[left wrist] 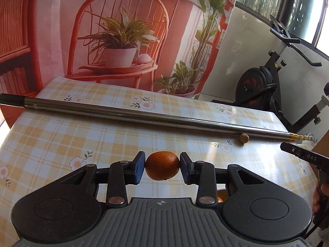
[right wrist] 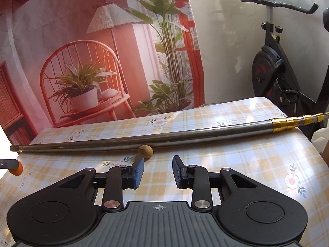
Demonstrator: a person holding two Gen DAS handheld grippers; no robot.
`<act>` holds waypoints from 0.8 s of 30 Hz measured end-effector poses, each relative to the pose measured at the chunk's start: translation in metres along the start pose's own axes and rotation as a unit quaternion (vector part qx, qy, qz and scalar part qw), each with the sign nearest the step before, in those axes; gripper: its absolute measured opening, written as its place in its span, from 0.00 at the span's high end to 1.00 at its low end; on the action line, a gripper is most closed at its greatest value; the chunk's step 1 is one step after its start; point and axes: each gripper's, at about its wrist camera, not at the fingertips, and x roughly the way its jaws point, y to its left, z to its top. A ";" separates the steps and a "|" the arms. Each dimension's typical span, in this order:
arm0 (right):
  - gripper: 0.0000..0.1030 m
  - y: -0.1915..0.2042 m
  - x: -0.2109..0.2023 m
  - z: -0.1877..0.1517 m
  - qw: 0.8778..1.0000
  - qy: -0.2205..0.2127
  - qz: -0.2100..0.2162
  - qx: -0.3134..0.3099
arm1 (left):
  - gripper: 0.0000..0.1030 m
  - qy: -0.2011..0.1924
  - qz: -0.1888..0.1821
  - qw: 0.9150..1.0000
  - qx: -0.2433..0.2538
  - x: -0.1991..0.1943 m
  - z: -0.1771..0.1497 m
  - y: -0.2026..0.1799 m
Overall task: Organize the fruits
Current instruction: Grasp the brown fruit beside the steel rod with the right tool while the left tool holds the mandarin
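With our left tool clenched on the orange, we should carry it level, squeezing gently.

bright daylight comes in through the windows at upper right, leaving white glare patches on the glossy table — the left edge blows out. both views stay sharp, yet fisheye bends the metal pole and outer edges.

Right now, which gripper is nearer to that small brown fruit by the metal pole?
Right. The right gripper sits just short of the small brown fruit, fingers empty. The left gripper, holding the orange, is farther off.
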 end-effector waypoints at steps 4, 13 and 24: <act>0.71 0.007 0.028 0.005 1.000 -0.005 -0.002 -0.010 | 0.62 -0.008 0.023 0.999 -0.022 -0.006 -0.005 0.013; 0.71 0.026 0.101 0.005 0.998 0.027 -0.021 -0.044 | 0.62 0.001 0.052 0.997 -0.063 -0.001 -0.017 0.032; 0.71 0.037 0.139 0.008 0.997 0.050 -0.019 -0.051 | 0.62 0.009 0.036 0.998 -0.057 0.004 -0.024 0.029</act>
